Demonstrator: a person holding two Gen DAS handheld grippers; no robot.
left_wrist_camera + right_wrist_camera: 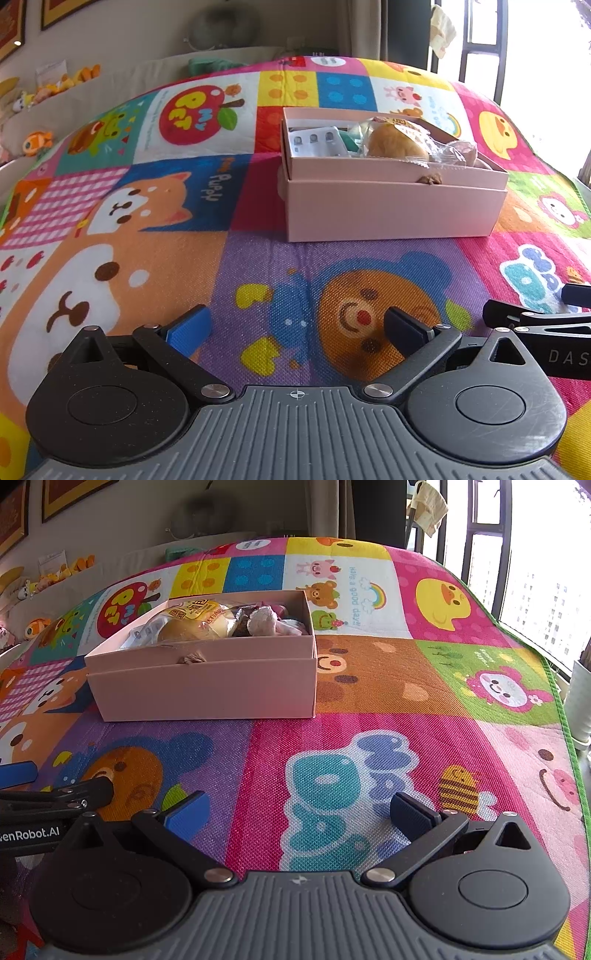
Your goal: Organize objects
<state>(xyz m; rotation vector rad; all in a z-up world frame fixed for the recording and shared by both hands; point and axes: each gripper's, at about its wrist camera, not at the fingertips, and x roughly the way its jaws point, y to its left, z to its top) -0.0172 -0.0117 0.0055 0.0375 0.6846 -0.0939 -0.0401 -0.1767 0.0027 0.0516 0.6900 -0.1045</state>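
Pink box [391, 206] sat on the cartoon-printed play mat [258, 258], already holding a wrapped bun [397, 142], a blister pack [317, 142] and, at its other end, a plush item [262, 622] whose kind could not be told. A small brown scrap [430, 180] hung over the near rim. No loose object showed on the mat in either view, so the sorting appeared largely complete.

Left hand-held gripper [297, 325] was spread wide and held nothing; its blue and black pads hovered low above the mat. Right hand-held gripper [299, 812] was likewise spread wide and empty.

Governing relation: in the left wrist view the box lay ahead in the upper centre-right of the frame, its long axis running across the frame, the long side wall facing the camera. In the right wrist view the box [207, 690] lay in the upper left, clearly off the finger line. The left hand-held gripper therefore appeared the better aligned and probably the nearer; the right would need to swing toward the frame's left. Both stood apart from the box, touching nothing.
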